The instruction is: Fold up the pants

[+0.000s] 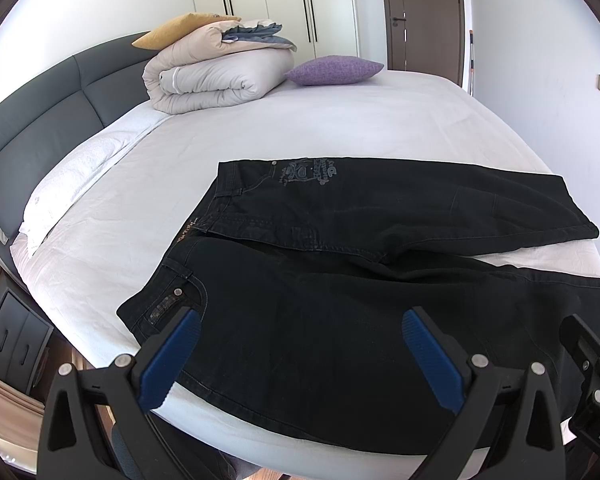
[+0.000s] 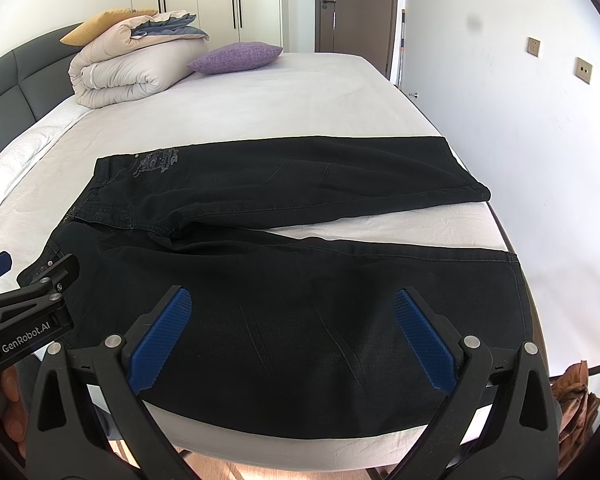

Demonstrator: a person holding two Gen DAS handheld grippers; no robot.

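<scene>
A: Where are the pants [image 2: 284, 264] found?

B: They are laid flat on the bed [image 2: 300, 96], front up, near its front edge. The waistband is set to the left and the two legs are run out to the right, so the long axis is crossed by both pairs of fingers. The legs are spread in a narrow V, with a strip of sheet shown between them.

A: And how are the fingers held?

B: Both are spread wide and nothing is gripped. The left gripper [image 1: 302, 354] is hung over the near hip and pocket, at the waistband end. The right gripper [image 2: 293, 338] is placed over the near leg, about halfway along it. Whether the cloth is touched cannot be told from either view.

A: Which relation is the coming move turned on?

B: The near leg is lain just under the fingers, and the far leg is set beyond it, towards the duvet [image 1: 216, 76] and the purple pillow [image 2: 236, 57]. It is judged that the near leg would be carried away from the person and laid onto the far one, a lengthwise fold. Each end is matched to its nearer hand: waistband to the left, leg to the right. The near hem is left beyond the right fingers, so some sag there may be expected.
</scene>
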